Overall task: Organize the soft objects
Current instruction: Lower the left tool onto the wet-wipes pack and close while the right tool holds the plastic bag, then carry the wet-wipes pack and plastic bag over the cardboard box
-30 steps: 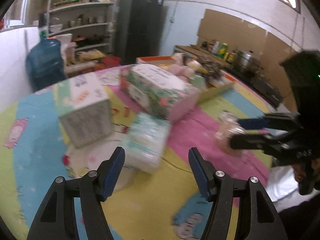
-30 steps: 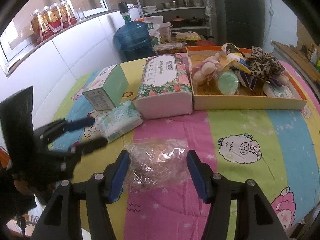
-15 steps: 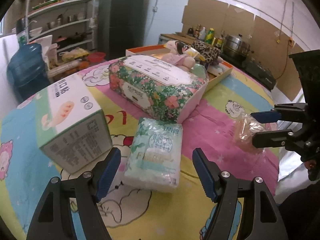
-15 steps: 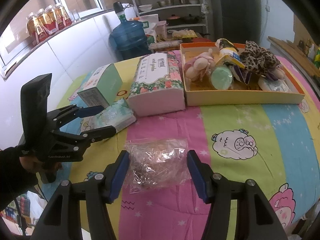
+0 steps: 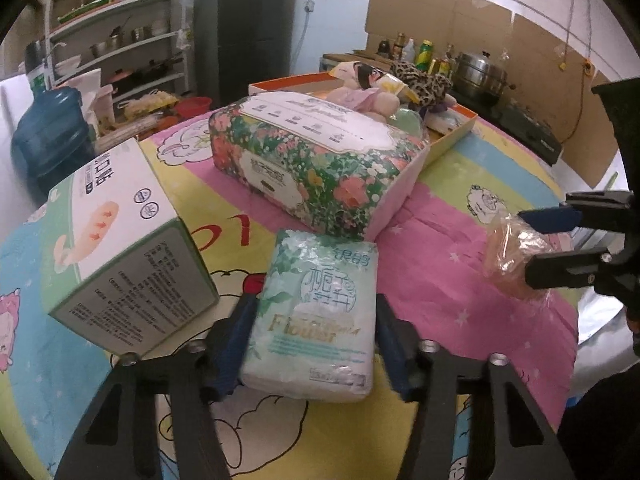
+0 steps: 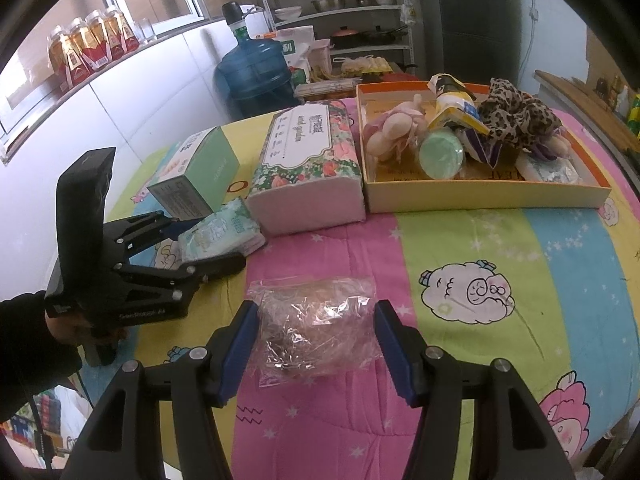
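Straddling one pale green tissue pack (image 5: 316, 316), the left gripper (image 5: 312, 344) has just been closing; its blue pads sit against the pack's two long sides, gripping it on the striped quilt (image 5: 440, 280). Just ahead of that gripper lie one floral tissue box (image 5: 316, 160) and, ahead to its left, one green carton (image 5: 116, 240). Beyond them stands one orange tray (image 6: 480, 196) holding several soft things piled together, too overlapped to count. The right gripper (image 6: 316, 344) stands half open around one crumpled clear plastic bag (image 6: 316, 328); whether its pads press the film is hard to make out. Both grippers' handles are cut off below.
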Tool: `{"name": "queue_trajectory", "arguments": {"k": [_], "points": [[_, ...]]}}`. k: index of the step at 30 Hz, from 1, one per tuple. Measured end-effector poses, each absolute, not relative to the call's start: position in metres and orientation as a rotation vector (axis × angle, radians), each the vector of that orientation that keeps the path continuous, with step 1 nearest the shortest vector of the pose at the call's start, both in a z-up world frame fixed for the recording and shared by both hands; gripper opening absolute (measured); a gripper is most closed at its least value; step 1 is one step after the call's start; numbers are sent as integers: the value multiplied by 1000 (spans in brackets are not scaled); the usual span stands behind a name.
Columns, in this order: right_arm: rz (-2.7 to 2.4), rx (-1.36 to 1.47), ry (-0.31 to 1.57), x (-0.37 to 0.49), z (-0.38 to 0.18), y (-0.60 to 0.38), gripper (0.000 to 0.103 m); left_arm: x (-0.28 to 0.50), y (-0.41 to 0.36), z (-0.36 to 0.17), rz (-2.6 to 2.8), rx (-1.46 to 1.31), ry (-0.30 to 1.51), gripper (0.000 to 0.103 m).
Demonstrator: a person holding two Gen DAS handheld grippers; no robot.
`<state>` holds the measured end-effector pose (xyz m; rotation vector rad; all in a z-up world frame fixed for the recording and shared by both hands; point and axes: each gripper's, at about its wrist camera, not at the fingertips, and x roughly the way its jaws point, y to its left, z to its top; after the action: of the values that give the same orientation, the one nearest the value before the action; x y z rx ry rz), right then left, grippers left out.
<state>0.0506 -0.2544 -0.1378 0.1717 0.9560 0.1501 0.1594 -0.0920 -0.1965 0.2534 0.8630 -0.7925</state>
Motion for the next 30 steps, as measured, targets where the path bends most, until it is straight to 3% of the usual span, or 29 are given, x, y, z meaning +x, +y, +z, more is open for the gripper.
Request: {"name": "queue_trajectory", "arguments": {"k": [6, 30], "points": [[157, 164, 950, 51, -137, -252, 60, 155, -89, -194, -779, 224, 853, 48], [171, 115, 801, 49, -77, -265, 60, 116, -85, -110, -591, 97, 761, 48]]}}
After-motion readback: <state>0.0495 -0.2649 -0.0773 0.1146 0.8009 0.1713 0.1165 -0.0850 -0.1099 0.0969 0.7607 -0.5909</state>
